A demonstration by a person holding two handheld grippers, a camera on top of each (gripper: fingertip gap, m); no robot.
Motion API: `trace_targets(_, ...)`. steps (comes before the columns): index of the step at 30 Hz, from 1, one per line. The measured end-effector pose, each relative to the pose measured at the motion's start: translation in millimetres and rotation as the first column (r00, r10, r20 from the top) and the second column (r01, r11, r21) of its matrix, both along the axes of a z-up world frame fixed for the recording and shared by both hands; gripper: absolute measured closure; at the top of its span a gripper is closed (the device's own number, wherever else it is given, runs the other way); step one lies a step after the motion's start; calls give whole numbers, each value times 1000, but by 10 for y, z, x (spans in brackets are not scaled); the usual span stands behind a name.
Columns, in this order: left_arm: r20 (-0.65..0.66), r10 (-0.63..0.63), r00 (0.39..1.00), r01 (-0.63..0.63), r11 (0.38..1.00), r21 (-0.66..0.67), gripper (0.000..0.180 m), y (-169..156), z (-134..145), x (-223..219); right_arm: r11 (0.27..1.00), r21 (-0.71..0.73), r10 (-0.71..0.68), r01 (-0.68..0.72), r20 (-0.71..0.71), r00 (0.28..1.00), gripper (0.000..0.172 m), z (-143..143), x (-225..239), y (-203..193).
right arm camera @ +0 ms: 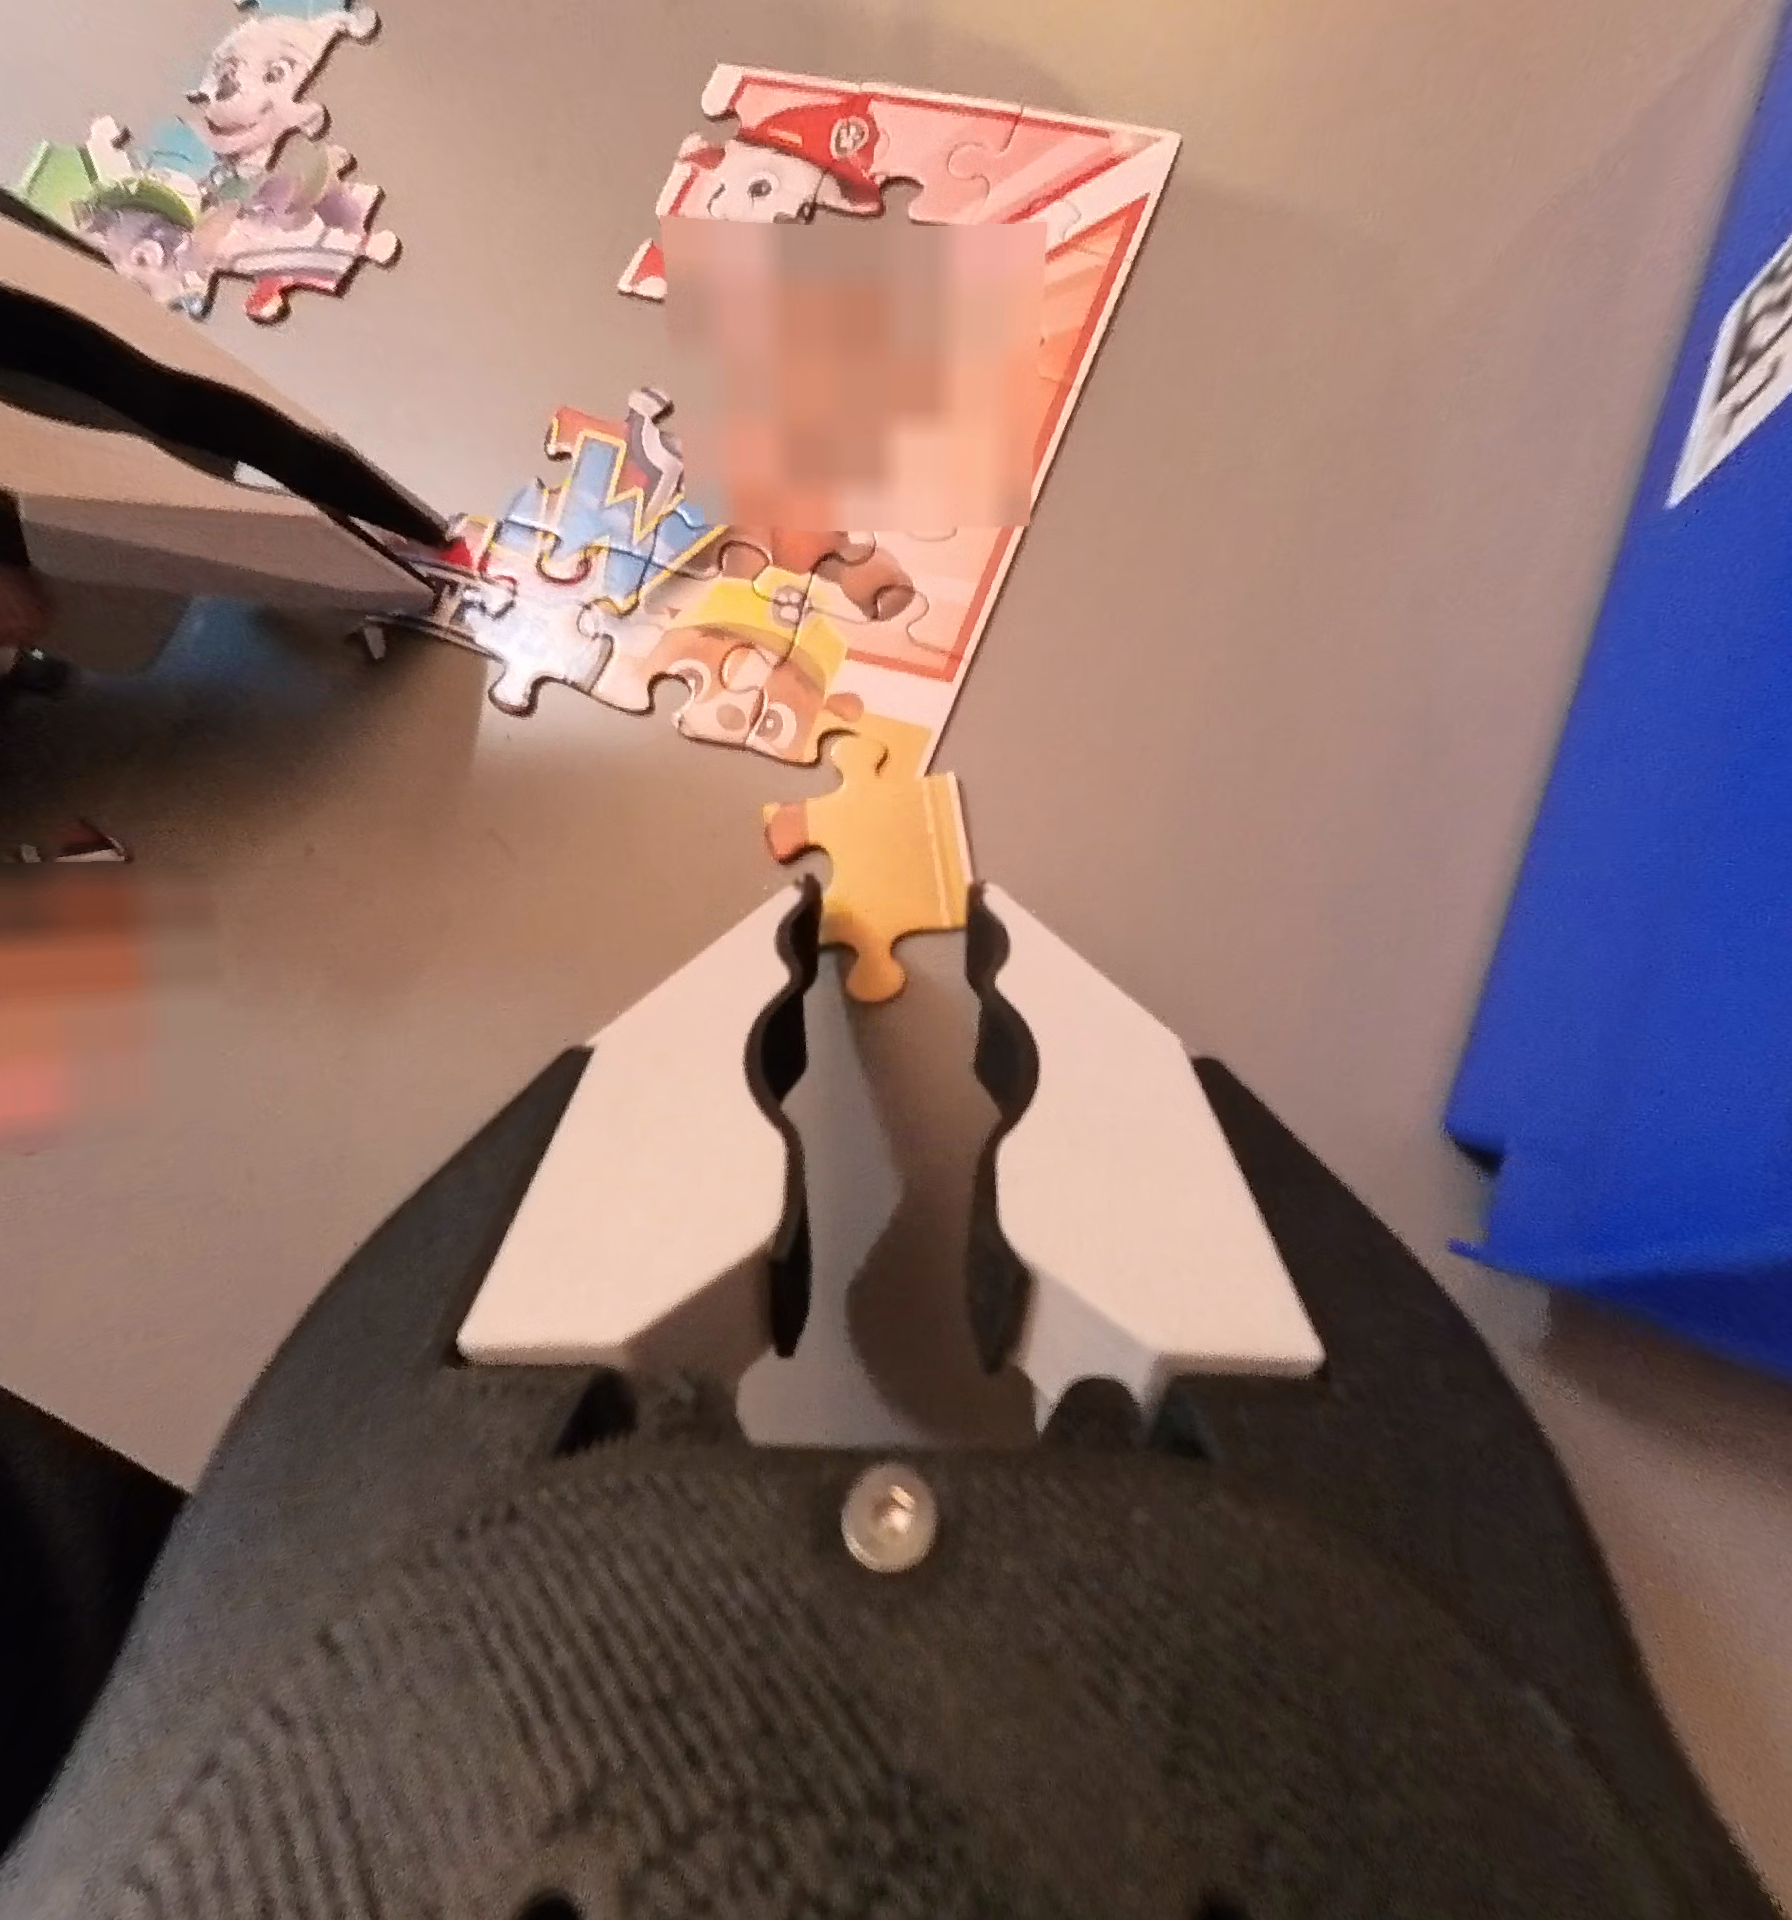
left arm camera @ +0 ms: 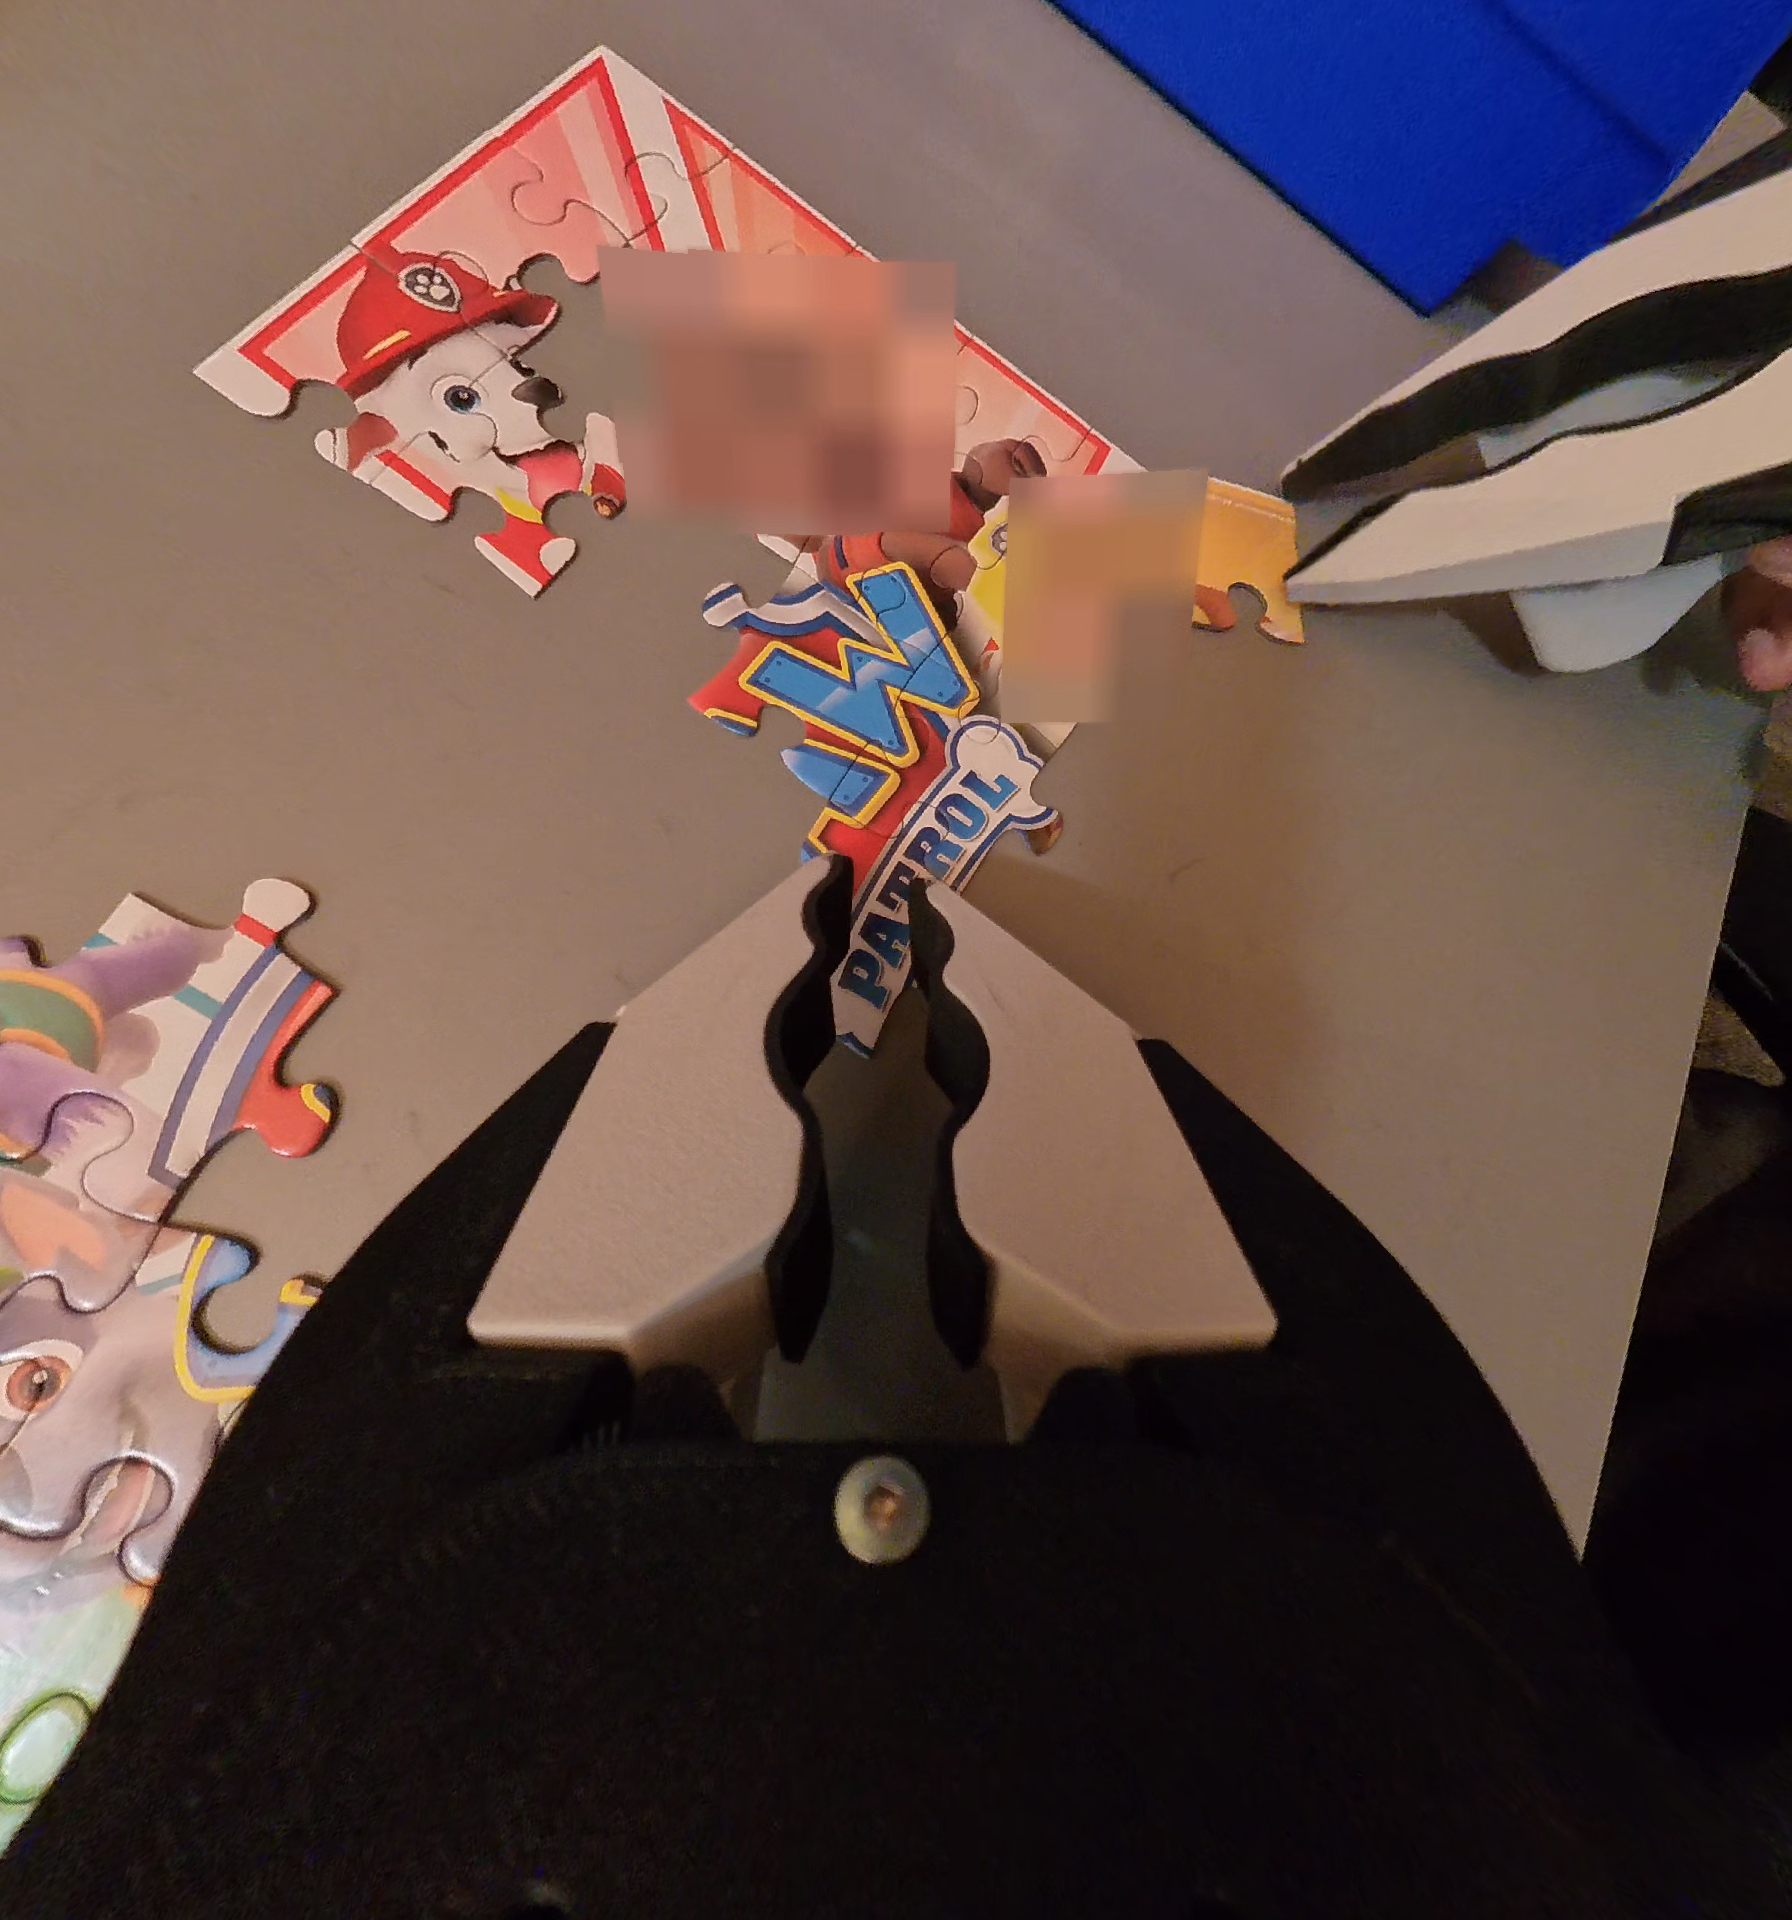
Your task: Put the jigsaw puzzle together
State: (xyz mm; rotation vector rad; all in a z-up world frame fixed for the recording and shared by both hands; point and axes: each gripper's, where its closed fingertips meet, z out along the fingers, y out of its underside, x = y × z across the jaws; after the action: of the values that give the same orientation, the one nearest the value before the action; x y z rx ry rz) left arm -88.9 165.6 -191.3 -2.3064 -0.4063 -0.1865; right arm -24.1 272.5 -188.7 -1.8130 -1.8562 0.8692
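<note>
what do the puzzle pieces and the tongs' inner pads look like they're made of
Puzzle pieces: likely thin die-cut cardboard with a glossy printed face; they lie flat, show pale cut edges and catch glare. Inner pads: matte black, wavy-edged, probably rubber or soft plastic, set in pale rigid fingers.

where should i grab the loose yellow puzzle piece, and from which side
Grip the yellow puzzle piece across its two long sides near the knobbed near end, coming in low along the table from the open side away from the puzzle. It lies flat, and the right gripper already clamps it this way.
</note>
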Motion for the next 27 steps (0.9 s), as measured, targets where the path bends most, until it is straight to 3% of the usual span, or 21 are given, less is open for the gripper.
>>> trace_targets(11, 3, 1, 1000, -1, 1000, 1, 174, -1, 4, -2, 998, 54, 13, -18, 98, 995, 142, -15, 391, -160)
trace_targets(17, 1, -1, 1000, 1, 1000, 1, 173, 1, 6, 2, 998, 55, -15, 14, 7, 1000, 135, 67, 324, -77)
trace_targets(24, 60, -13, 998, 11, 1000, 23, 170, 11, 28, 42, 999, 43, 7, -9, 49, 999, 131, -12, 427, -159)
trace_targets(27, 46, -18, 999, 16, 999, 52, 169, 34, 92, 55, 999, 44, 3, -3, 6, 1000, 129, 51, 412, -154)
